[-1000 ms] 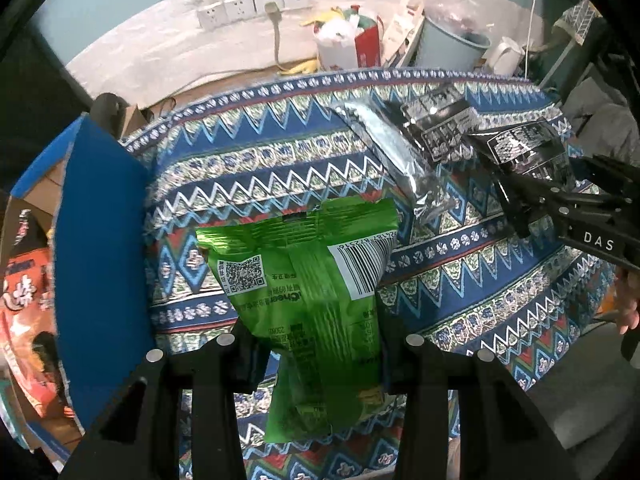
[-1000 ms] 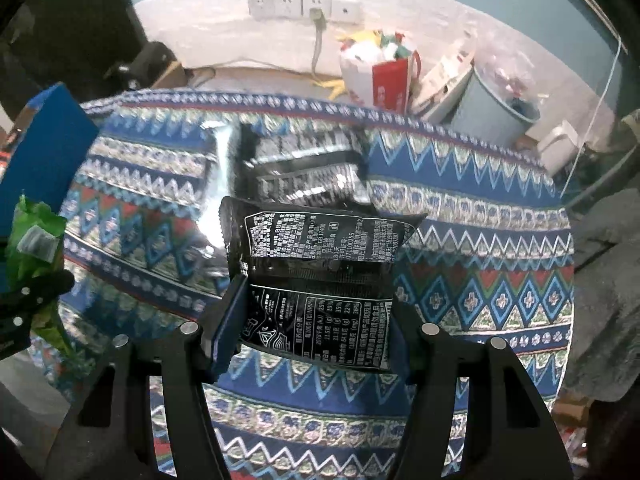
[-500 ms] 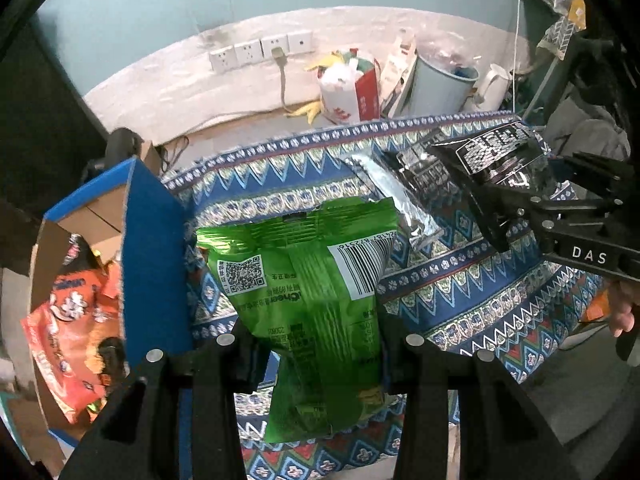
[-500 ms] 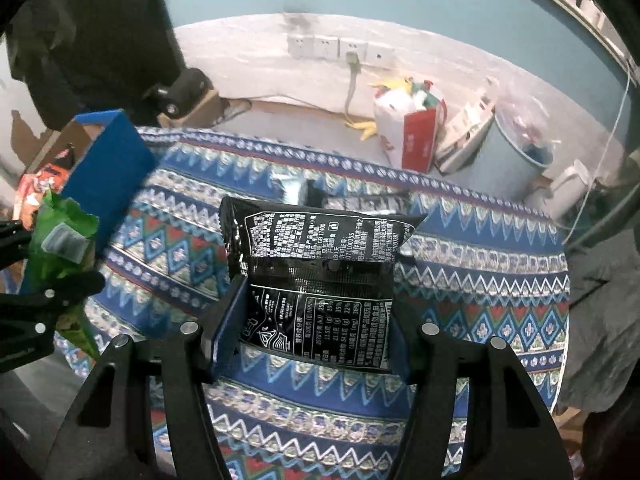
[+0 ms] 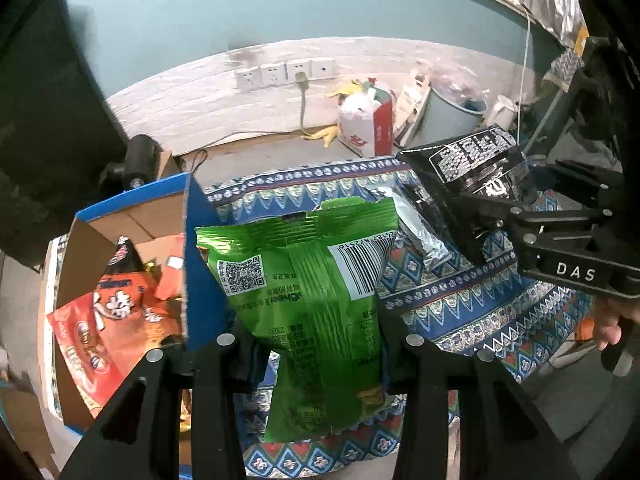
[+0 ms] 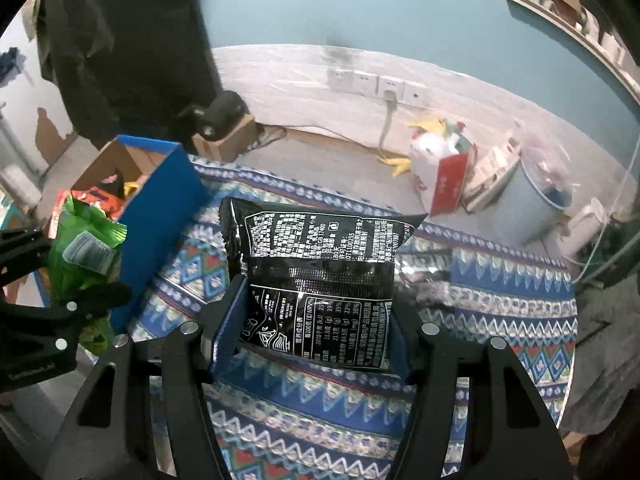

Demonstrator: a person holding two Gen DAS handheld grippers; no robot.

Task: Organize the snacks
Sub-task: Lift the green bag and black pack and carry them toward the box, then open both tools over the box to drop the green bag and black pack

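While orange snack packs (image 5: 112, 320) already fill the blue cardboard box (image 5: 202, 256) at the tabletop's left edge, left claw (image 5: 316, 344) clamps a green crinkly snack bag (image 5: 316, 280), right claw (image 6: 316, 340) a black foil packet (image 6: 320, 280), silver packets (image 5: 420, 224) left.

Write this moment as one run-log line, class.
left hand-held gripper: shut on green snack bag | right hand-held gripper: shut on black snack bag | blue box: open

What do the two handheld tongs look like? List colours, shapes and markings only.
Both are matte black angular frames with round silver bolt heads. The left tongs spread into wide triangular struts. The right tongs have blue pads on the inner faces, and white letters "DAS" show on their side in the left view. A bare fingertip shows behind them; no sleeve or cable visible.
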